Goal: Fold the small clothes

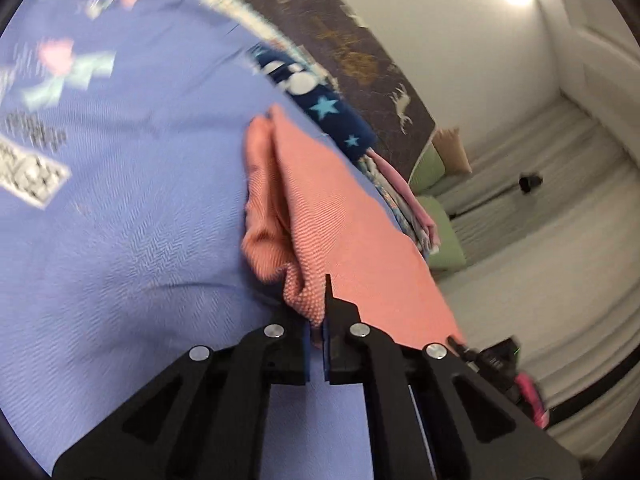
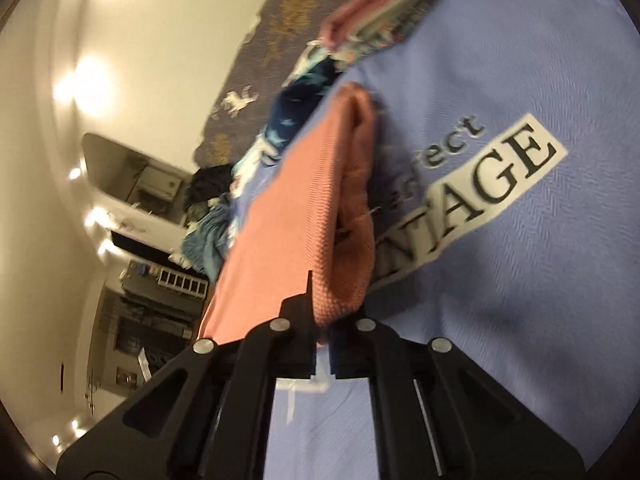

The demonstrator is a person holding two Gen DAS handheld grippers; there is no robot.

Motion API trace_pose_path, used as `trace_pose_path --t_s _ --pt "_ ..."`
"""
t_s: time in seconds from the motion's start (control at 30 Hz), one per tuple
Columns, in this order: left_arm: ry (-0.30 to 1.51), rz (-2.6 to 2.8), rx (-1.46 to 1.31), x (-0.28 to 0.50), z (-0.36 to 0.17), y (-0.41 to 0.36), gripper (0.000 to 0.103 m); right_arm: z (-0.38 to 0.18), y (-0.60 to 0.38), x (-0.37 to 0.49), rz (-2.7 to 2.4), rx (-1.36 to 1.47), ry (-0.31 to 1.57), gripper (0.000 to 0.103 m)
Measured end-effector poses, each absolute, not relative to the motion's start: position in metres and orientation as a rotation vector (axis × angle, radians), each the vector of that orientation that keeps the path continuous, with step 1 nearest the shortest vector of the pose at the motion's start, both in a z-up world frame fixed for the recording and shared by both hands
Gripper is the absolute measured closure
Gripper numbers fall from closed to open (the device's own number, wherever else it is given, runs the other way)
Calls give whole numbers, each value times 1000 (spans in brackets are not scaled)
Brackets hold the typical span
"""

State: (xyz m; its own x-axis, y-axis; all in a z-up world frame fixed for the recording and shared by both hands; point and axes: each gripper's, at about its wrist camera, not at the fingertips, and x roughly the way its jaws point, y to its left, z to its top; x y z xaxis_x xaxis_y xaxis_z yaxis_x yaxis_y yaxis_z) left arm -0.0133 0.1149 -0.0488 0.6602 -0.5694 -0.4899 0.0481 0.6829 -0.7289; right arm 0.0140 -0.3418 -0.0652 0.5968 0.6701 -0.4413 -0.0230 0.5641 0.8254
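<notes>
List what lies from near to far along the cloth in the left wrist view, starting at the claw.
Left claw, shut on the near edge of the orange cloth → navy star-print garment → dark blanket with animal figures. All of it rests on the lilac printed sheet.

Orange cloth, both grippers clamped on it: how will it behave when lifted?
Likely floppy: the orange cloth bunches and creases beside the left gripper. Probably light, thin knit. Its textured weave should resist slipping from the right gripper, though unheld parts will probably sag.
</notes>
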Motion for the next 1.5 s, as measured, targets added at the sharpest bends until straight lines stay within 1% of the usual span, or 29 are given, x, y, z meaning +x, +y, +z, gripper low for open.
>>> trace_pose_path --t_s 0.13,0.2,0.23,0.3,0.33,0.37,0.4,0.43,0.47,0.5,0.57,0.67,0.77,0.87,0.9,0.93,1.0,1.07,1.1,1.37,1.4,1.43,1.47,1.5 --pt "834 -378 -624 -49 -34 117 99 -51 -340 -21 474 790 884 99" --pt "872 -286 -547 -62 -39 123 92 -62 -340 -40 448 749 964 97" --pt "886 -187 -497 -68 -40 128 90 -67 -341 -46 433 721 990 94" --pt "875 -31 -408 -71 -34 135 89 -76 -344 -57 391 651 1010 92" --pt "837 -4 -376 -69 -24 135 89 -75 -347 -57 385 632 1000 91" --pt "807 -15 -368 -64 -14 131 86 -71 -352 -55 369 613 979 88" --pt "769 -55 -358 -57 -1 118 82 -66 -354 -54 341 591 959 86" --pt "746 -108 -339 -48 8 100 74 -60 -356 -50 303 547 932 85" --pt "735 -155 -318 -43 13 83 69 -55 -355 -46 277 506 912 81" --pt "732 -216 -290 -34 18 59 61 -48 -352 -42 237 439 884 79" --pt "764 -392 -220 -16 16 -6 60 -42 -347 -35 217 378 849 79" --pt "849 -595 -128 -7 -4 -91 60 -40 -345 -28 233 371 832 79" --pt "913 -731 -23 -4 -21 -160 60 -42 -348 -25 219 339 821 79" --pt "959 -814 47 -2 -29 -206 58 -42 -354 -19 221 299 820 78" --pt "965 -826 66 0 -28 -216 54 -41 -356 -19 225 291 821 77" --pt "967 -836 83 2 -28 -227 52 -42 -358 -17 232 280 825 76" --pt "972 -841 105 2 -27 -243 51 -43 -364 -11 255 267 833 75" --pt "985 -816 128 2 -28 -254 43 -45 -368 0 290 269 848 74" --pt "991 -805 136 4 -30 -255 42 -46 -372 12 325 271 865 73" --pt "1050 -701 146 20 -45 -267 42 -44 -363 100 493 232 940 71" --pt "1051 -689 140 20 -46 -264 48 -49 -360 114 517 250 963 69" --pt "1046 -677 143 18 -46 -262 62 -53 -357 125 536 267 987 68" --pt "1042 -670 141 18 -46 -259 69 -58 -354 134 557 287 1010 62" --pt "1040 -672 125 19 -47 -254 81 -65 -351 147 591 335 1035 57"
